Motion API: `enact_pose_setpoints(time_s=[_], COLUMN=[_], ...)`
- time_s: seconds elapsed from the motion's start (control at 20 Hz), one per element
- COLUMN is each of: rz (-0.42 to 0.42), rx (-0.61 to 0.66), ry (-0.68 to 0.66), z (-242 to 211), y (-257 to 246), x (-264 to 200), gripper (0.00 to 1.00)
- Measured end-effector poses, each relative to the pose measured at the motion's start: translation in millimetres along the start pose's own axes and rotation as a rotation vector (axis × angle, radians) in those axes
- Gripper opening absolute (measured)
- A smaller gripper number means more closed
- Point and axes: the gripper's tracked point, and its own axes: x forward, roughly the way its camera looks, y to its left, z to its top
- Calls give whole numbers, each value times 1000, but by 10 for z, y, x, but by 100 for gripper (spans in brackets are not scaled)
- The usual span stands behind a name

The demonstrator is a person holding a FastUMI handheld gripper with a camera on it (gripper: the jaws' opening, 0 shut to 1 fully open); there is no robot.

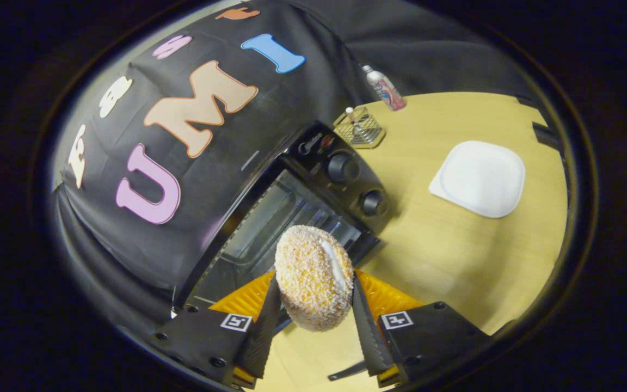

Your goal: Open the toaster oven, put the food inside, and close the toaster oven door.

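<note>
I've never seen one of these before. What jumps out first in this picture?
A crumb-coated bun with a cream seam, pinched between the two fingers of the gripper and held above the table. Just beyond it stands a black toaster oven with two knobs, its interior visible behind the bun. Farther off on the table lies a white plate.

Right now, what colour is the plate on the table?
White. The square plate shows best in the gripper view, lying bare on the wooden table beyond the toaster oven.
</note>
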Motion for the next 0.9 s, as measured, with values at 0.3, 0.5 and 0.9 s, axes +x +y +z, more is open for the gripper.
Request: enact_pose_setpoints(time_s=[0.3, 0.5, 0.9], rz=[59, 82, 135], rx=[82, 112, 86], ry=[-3, -21, -48], z=[-136, -126, -103], y=[365, 459, 526], x=[391, 555, 706], gripper=[71, 71, 75])
